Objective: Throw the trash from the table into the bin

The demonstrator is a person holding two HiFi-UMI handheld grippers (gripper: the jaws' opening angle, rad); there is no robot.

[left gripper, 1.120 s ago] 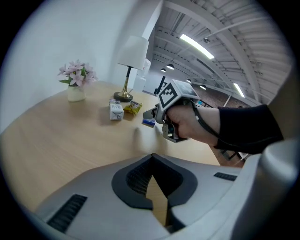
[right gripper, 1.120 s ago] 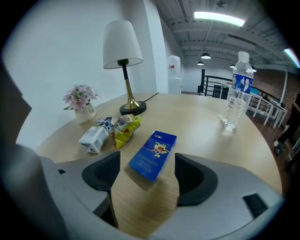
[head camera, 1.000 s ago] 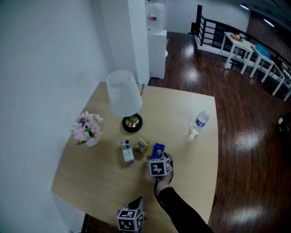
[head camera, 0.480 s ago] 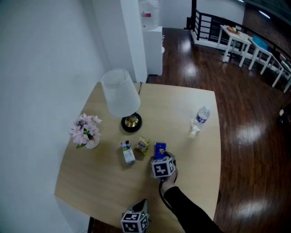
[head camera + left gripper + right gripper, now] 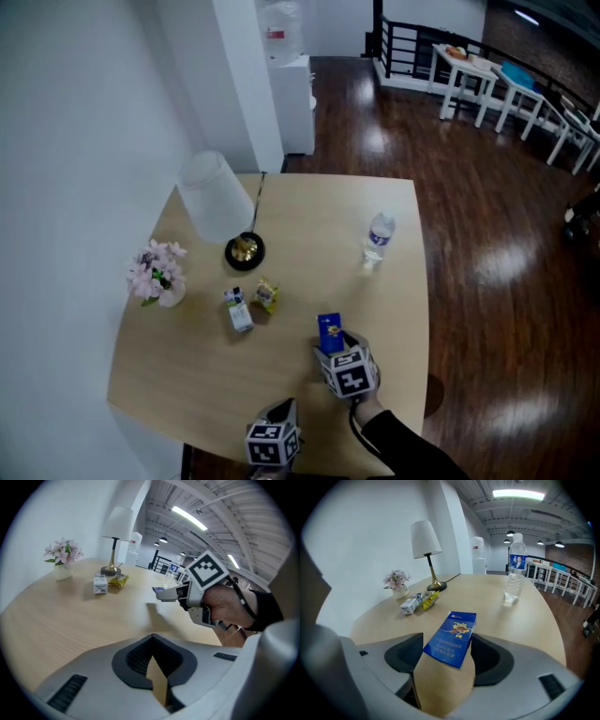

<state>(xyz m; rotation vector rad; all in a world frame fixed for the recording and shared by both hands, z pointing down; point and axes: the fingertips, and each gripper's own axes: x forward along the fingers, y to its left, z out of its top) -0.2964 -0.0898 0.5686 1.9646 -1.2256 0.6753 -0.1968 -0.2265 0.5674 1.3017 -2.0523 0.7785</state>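
The blue carton (image 5: 452, 638), flat, with a yellow picture on its face, was tilted clear of the tabletop (image 5: 187, 366), gripped between the fingers (image 5: 487, 654) of the right gripper (image 5: 447, 641), which had just been closing on it. Farther back a small white carton (image 5: 238, 311) lay on its side, with a crumpled yellow wrapper (image 5: 266, 295) just beside it. A clear plastic bottle (image 5: 377, 240) with a blue label stood upright, well apart.

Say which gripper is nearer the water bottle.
Right. The right gripper, jaws just closed on the blue box, is mid-table before the water bottle; the left gripper is at the table's near edge.
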